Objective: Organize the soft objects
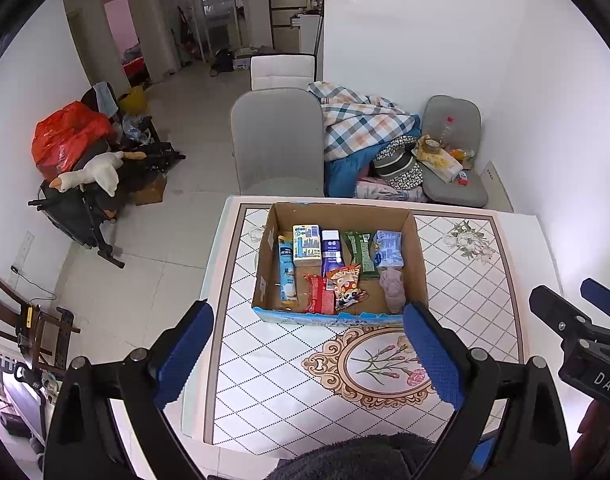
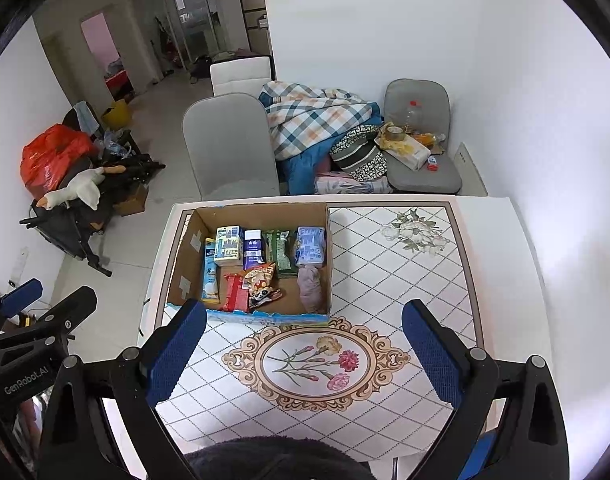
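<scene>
While both tools hang back over the table, I read it so:
Box: the cardboard box (image 1: 419, 256) sits ahead of both, toward the far-left part of the table (image 2: 425, 280).
Soft things: snack packets (image 1: 347, 286), cartons and a mauve cloth bundle (image 1: 392, 289) lie inside it, most with long axes running away from me.
Left gripper (image 1: 309, 354): jaws spread wide, empty, aimed almost straight at the box.
Right gripper (image 2: 305, 354): jaws spread wide, empty; the box lies ahead and left.
Nearer, I judge: left.
</scene>
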`<action>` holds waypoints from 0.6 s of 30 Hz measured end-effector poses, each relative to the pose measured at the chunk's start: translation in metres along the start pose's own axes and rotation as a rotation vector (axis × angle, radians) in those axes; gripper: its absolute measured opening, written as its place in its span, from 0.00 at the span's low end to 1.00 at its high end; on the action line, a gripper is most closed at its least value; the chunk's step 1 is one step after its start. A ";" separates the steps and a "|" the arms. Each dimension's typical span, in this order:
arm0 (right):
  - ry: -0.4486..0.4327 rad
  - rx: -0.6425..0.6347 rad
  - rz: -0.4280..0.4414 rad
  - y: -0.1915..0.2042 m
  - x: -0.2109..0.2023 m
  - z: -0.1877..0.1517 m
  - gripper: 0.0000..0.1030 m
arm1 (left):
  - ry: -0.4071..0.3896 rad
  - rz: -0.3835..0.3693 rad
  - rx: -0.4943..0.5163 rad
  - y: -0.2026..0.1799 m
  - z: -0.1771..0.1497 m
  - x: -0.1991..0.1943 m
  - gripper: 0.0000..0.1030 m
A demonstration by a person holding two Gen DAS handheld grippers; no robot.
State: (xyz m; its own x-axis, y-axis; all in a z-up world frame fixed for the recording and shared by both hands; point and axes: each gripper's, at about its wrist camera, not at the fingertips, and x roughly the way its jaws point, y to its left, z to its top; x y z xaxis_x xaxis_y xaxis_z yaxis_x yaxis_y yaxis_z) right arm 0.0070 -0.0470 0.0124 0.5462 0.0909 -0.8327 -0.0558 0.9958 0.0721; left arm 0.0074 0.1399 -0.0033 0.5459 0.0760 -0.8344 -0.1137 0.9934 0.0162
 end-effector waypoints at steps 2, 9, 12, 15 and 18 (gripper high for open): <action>-0.002 0.000 -0.001 0.000 0.000 0.000 0.97 | 0.000 0.000 0.001 0.001 0.001 0.000 0.94; 0.003 0.000 -0.014 -0.001 -0.001 -0.005 0.97 | -0.002 -0.002 0.003 0.001 0.000 -0.001 0.94; -0.004 -0.002 -0.029 0.000 -0.002 -0.006 0.97 | 0.003 0.000 0.003 0.000 0.000 0.000 0.94; -0.008 -0.002 -0.035 -0.001 -0.003 -0.006 0.97 | 0.008 -0.004 0.003 0.001 -0.002 -0.002 0.94; -0.012 -0.002 -0.050 -0.002 -0.004 -0.007 0.97 | 0.012 -0.004 0.008 0.003 0.000 -0.004 0.94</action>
State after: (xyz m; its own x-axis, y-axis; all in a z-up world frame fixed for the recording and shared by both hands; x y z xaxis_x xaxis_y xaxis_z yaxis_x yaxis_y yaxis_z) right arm -0.0011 -0.0493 0.0113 0.5582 0.0410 -0.8287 -0.0299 0.9991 0.0293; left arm 0.0046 0.1424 -0.0004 0.5363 0.0708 -0.8411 -0.1046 0.9944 0.0170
